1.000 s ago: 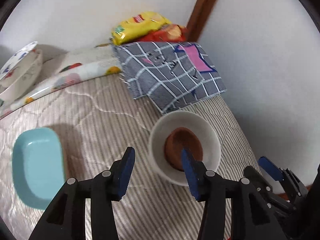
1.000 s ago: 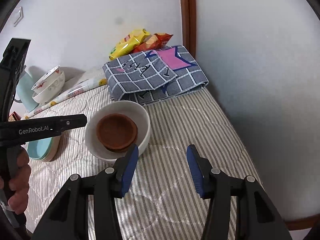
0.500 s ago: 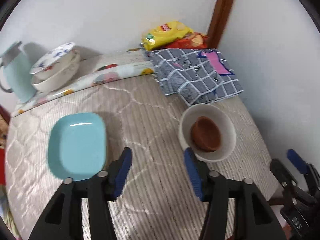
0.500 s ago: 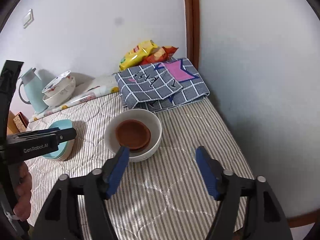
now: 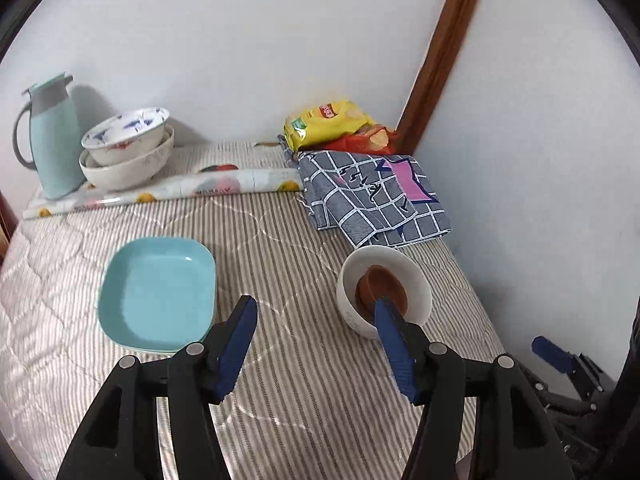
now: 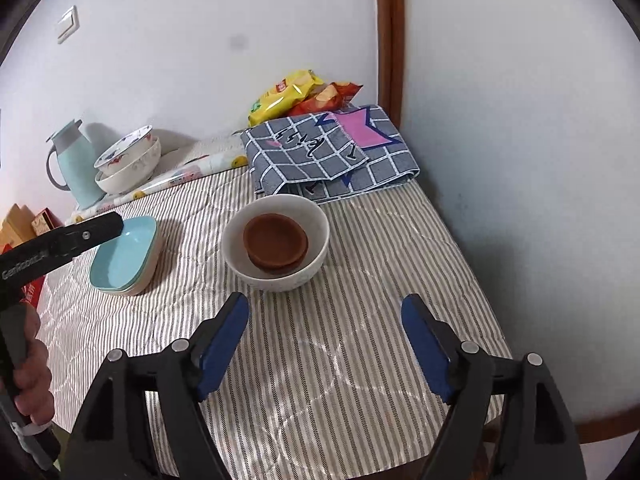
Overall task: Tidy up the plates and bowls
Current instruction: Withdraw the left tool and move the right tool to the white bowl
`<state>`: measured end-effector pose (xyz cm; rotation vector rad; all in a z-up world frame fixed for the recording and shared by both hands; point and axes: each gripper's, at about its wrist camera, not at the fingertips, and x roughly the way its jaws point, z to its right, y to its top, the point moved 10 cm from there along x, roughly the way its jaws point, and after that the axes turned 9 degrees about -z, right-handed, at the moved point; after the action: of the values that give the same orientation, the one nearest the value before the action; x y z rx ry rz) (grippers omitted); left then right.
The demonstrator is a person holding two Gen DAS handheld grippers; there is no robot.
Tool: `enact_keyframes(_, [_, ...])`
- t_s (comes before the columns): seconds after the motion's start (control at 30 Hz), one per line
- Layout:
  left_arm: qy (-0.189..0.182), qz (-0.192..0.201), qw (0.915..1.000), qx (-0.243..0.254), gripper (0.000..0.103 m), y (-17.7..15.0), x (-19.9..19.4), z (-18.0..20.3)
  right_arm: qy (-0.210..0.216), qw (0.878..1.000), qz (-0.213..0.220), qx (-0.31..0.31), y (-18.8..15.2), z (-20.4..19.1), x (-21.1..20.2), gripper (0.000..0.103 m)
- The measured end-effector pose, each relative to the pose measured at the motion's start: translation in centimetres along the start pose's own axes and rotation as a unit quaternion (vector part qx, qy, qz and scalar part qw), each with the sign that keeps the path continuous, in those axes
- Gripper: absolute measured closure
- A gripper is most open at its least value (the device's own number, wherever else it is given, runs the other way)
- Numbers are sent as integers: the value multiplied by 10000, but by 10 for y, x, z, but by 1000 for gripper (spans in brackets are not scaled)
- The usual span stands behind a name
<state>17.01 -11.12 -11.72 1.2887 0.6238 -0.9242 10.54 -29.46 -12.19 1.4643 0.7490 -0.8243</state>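
Note:
A white bowl [image 5: 418, 280] [image 6: 316, 236] with small brown bowls [image 5: 384, 288] [image 6: 276, 240] nested in it stands on the striped tablecloth. To its left lies a stack of teal squarish plates [image 5: 156, 292] [image 6: 120, 256]. At the back left, two patterned bowls [image 5: 128, 152] [image 6: 128, 164] sit one inside the other. My left gripper [image 5: 312, 312] hangs open above the cloth between plates and white bowl, holding nothing. My right gripper [image 6: 324, 308] hovers nearer than the white bowl, its jaws opening with nothing between them.
A pale teal jug [image 5: 54, 136] stands by the patterned bowls, on a rolled fruit-print sheet [image 5: 180, 188]. A folded checked cloth [image 5: 376, 196] and snack bags [image 5: 328, 124] fill the back right corner. The wall runs close along the right side. A hand [image 6: 32, 376] grips the left tool.
Both grippers have drawn back and up from the white bowl, and their jaws have widened. The left view now takes in the teal plates, the stacked bowls and the jug.

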Motion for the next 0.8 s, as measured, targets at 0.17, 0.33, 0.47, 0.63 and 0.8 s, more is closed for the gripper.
enact_keyframes(0.17, [341,-106,9987,361,39,-2,-1,7,281,9990,188,308,1,8,-9,23])
enact_keyframes(0.33, [297,-190,9984,451,39,-2,0,12,88,9989,291,352,6,16,-6,23])
enact_keyframes(0.47, [309,-401,9980,389,39,2,13,9,2,9993,285,245,11,16,3,23])
enact_keyframes(0.63, [311,-617,9970,337,39,6,36,4,147,9995,117,259,19,15,23,23])
enact_keyframes(0.8, [193,-914,9948,405,39,8,67,8,44,9999,-50,116,29,13,49,23])
